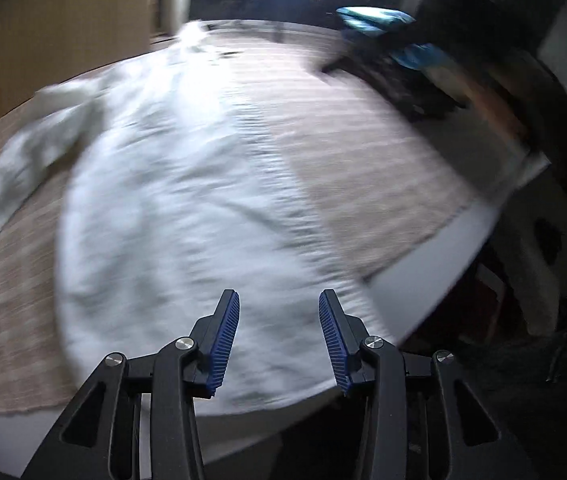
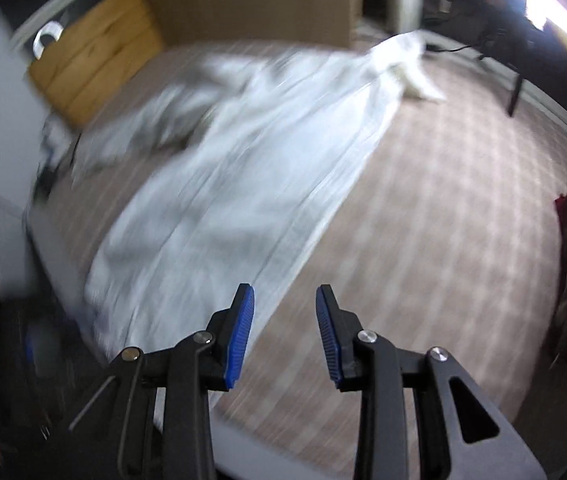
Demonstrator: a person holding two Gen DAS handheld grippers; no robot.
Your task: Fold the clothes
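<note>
Garment: a white garment (image 1: 171, 184) lies spread flat on the counter (image 1: 363, 152), which carries a beige checked cloth; both views are blurred.
Garment's place, left wrist view: it fills the middle and runs from 6 o'clock up toward 11 o'clock, with a crumpled sleeve (image 1: 39, 140) at 9 o'clock.
Garment's place, right wrist view: the white garment (image 2: 235, 184) stretches from 7 o'clock to 1 o'clock, its far end bunched near the counter's edge.
Left tongs: the left tongs (image 1: 279, 340) hover over the garment's near hem, the blue pads apart with nothing between them (no cloth pinched).
Right tongs: the right tongs (image 2: 285, 336) stand moderately open and empty, above the bare checked cloth just beside the garment's long edge.
Containers: a brown cardboard box (image 2: 259, 0) stands at 12 o'clock in the right wrist view; its inside cannot be seen.
Other cloth: blue fabric (image 1: 379, 20) lies at 1 o'clock in the left wrist view, off the counter.
</note>
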